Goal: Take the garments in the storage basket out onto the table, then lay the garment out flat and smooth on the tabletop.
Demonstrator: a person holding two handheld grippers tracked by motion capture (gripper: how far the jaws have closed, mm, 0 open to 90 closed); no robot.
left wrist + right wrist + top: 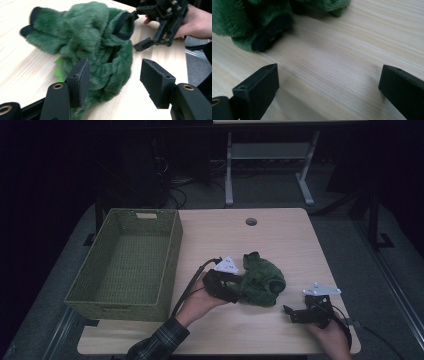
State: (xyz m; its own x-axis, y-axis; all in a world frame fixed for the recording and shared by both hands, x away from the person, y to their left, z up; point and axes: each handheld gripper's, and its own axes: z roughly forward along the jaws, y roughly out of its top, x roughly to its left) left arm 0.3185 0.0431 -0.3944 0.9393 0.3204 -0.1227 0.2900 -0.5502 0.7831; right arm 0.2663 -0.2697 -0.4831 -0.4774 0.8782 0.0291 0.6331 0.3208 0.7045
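A green plush toy (260, 280) with black trim lies crumpled on the wooden table (285, 240), right of centre. My left gripper (236, 289) reaches into it from the left. In the left gripper view its jaws stand apart (115, 68): the plush toy (92, 42) bulges against the left pad (81, 80), while the right pad (155, 82) is clear of it. My right gripper (291, 312) rests near the table's front right, open, pointing at the toy. Bare wood lies between its jaws (327, 67), and the plush toy (249, 22) sits beyond them.
A green woven basket (170, 260) stands on the table's left side with nothing visible inside. A round cable hole (251, 221) is near the far edge. A desk frame (270, 155) stands on the floor behind the table.
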